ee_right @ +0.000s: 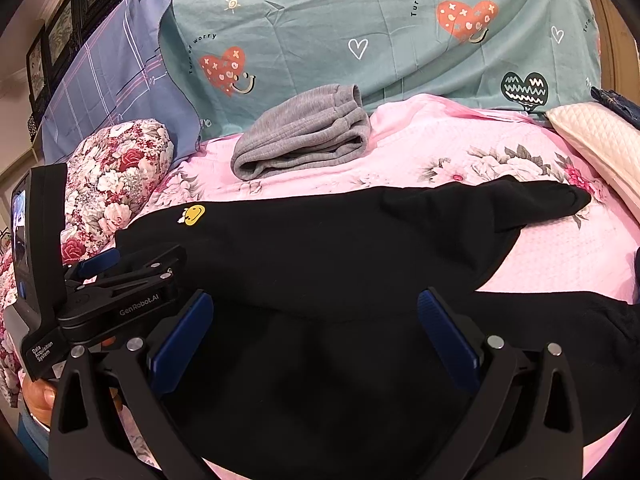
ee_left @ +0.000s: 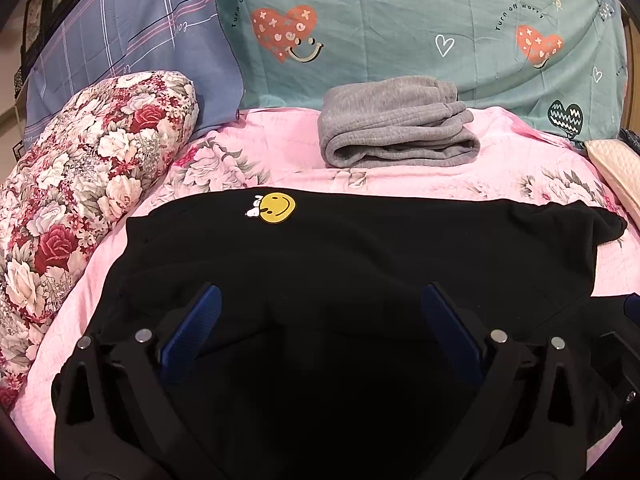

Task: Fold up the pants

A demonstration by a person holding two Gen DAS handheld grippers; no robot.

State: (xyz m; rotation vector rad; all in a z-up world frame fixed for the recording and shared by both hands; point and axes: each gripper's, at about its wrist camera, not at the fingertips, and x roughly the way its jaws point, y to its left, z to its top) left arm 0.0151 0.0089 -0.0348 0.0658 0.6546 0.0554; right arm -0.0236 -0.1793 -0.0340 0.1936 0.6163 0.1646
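Black pants [ee_left: 340, 256] lie spread across the pink floral bedspread [ee_left: 400, 176], just nearer the cameras than the folded grey pants [ee_left: 396, 136]; the smiley patch [ee_left: 277, 208] sits at their far left edge, and one end tapers off to the right, past the grey pants.

Left gripper [ee_left: 320, 312]: jaws wide apart, over the near edge of the black fabric, gripping nothing. Right gripper [ee_right: 314, 316]: also wide open, empty, just right of the left one, whose body shows in the right wrist view [ee_right: 120, 280].

Risks, as judgement:
- Black on black: layers and hems near the jaws can't be told apart, so a pinch may catch one layer only, or bedspread along with it.
- Grippers close together: a lift from here leaves the right end trailing, so the fold skews.
- A drag toward the grey pants could knock that stack.
- Floral pillow [ee_left: 80, 184] left of the patch crowds the swing.

Readable text:
- "GenRobot.AI" and "Data Acquisition System" on the left gripper body.
- "Turn off worry" on the teal heart-print cover [ee_left: 400, 20] behind the grey pants.
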